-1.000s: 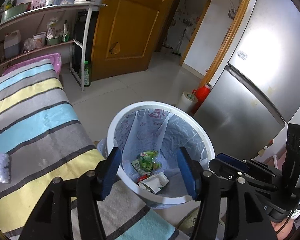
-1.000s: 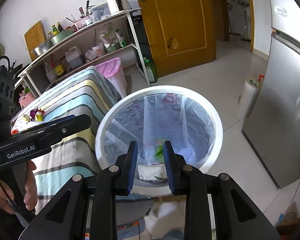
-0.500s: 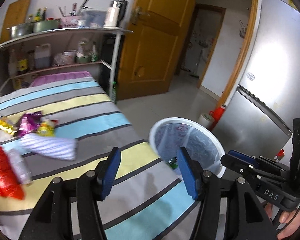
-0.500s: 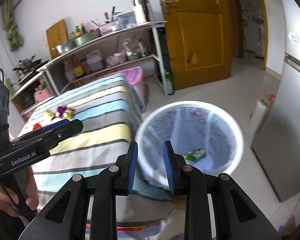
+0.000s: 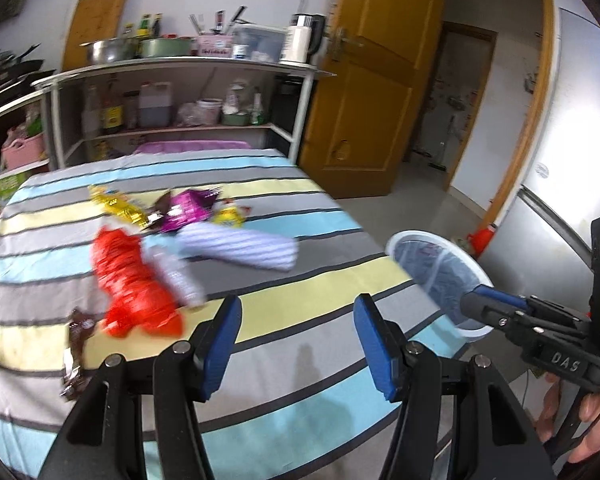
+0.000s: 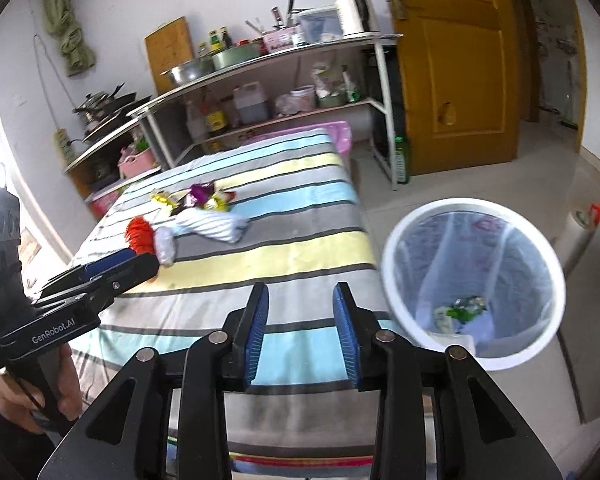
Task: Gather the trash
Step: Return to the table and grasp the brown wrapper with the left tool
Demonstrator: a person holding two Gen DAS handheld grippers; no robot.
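Left wrist view first: I see my left claw (image 5: 296, 336) standing open with nothing between its blue pads, over the striped surface (image 5: 300, 312). At about ten o'clock from it lies the trash: a red wrapper (image 5: 130, 280), a blurred pale wrapper (image 5: 176, 274) touching its right side, a brown wrapper (image 5: 76, 354) near the surface's left edge, and farther back a yellow wrapper (image 5: 118, 206), a purple wrapper (image 5: 188, 210) and a striped cloth (image 5: 240, 246). The white bin (image 5: 440, 268) stands at two o'clock, partly hidden behind my right claw (image 5: 484, 300). Nothing blocks the way to the wrappers.

Right wrist view: my right claw (image 6: 300, 332) is opening, empty, above the surface's near edge. The bin (image 6: 396, 272) sits at three o'clock just beside the surface, with green scraps (image 6: 462, 308) in its liner. The left claw (image 6: 116, 264) reaches in at nine o'clock, covering part of the red wrapper (image 6: 140, 234). A metal shelf rack (image 6: 260, 60) and a yellow door (image 6: 452, 60) stand behind.
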